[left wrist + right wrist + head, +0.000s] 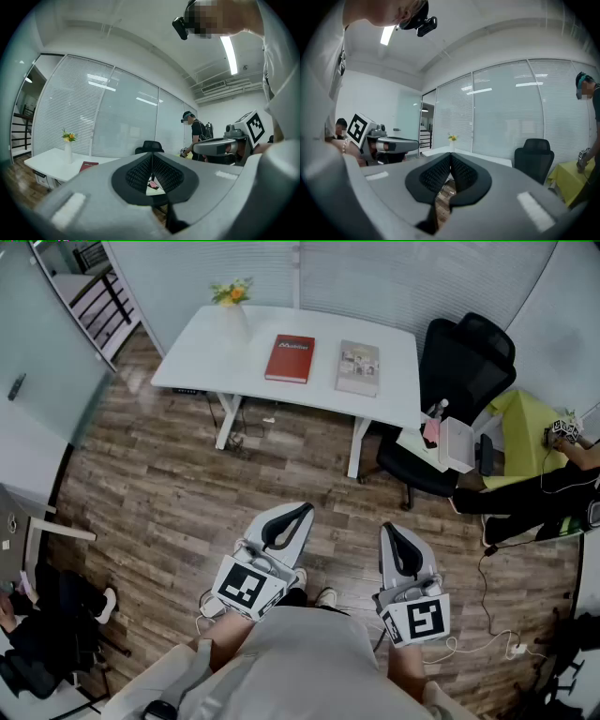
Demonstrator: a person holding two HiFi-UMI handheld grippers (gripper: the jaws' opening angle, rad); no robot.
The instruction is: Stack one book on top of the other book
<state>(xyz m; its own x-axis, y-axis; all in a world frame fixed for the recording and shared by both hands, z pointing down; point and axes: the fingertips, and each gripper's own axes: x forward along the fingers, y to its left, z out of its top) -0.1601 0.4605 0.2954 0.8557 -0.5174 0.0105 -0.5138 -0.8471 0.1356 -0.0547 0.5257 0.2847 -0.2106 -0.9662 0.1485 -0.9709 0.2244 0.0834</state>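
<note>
Red cover facing up: the red rectangular book [290, 359] lies flat on the white rectangular table [192, 362], roughly mid-table. The pale grey-beige rectangular book [358, 367] lies flat just beside it on the right; a strip of bare tabletop shows between them, so the two are apart and not stacked. A white vase of yellow-orange flowers [232, 309] stands upright near the table's far left corner. A black office chair [461, 371] sits at the table's right end. Both tools are held close to the person's body over the brown wood-plank floor [159, 493], well apart from the table and pointing toward it. The left gripper [304, 509]: black ribbed pads [140, 171] pressed together at the tips, nothing between them. The right gripper [389, 530]: pads [463, 171] likewise fully together, nothing held. Each tool's marker cube shows in the other's gripper view.
</note>
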